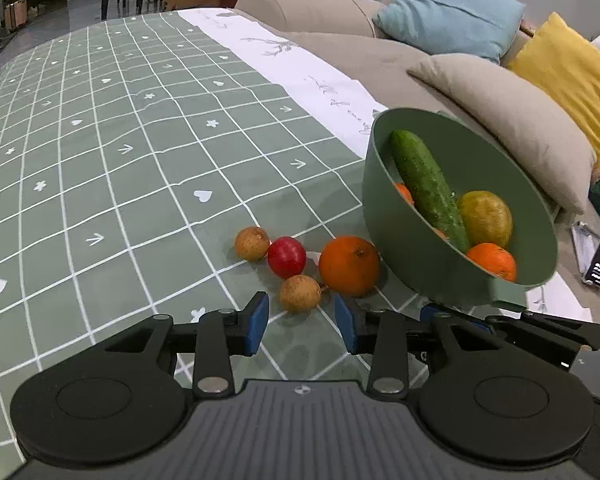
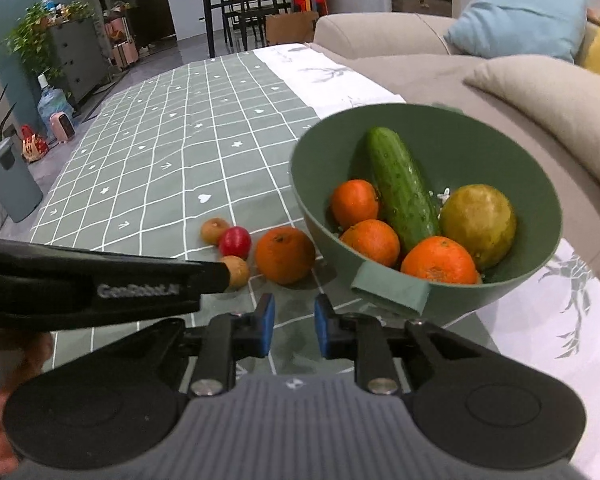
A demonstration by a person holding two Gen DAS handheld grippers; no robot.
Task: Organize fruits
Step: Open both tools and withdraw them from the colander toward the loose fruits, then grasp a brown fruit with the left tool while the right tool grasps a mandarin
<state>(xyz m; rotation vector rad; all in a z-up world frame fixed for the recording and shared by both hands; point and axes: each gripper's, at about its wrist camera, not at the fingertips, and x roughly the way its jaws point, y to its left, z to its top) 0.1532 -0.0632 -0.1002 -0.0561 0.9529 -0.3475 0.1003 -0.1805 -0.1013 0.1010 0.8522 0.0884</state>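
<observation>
Blue-padded and nearest our lens, our left gripper point(image 1: 301, 322) stood with jaws apart and nothing between them, hovering just short of the near longan point(image 1: 300, 293); our right gripper point(image 2: 294, 326) likewise gaped empty, close to the green bowl point(image 2: 328, 216) and its tab handle point(image 2: 390, 290). Beyond lay a red fruit point(image 1: 286, 257), a second longan point(image 1: 252, 243) and a loose orange point(image 1: 349, 266), all clustered on the checked tablecloth point(image 1: 120, 140); the bowl already held a cucumber point(image 2: 402, 188), three oranges and a yellow-green citrus point(image 2: 478, 226). We judged the risk thus: the round longan could roll from a skewed pinch and knock its neighbours; squeezing hard might bruise it.
</observation>
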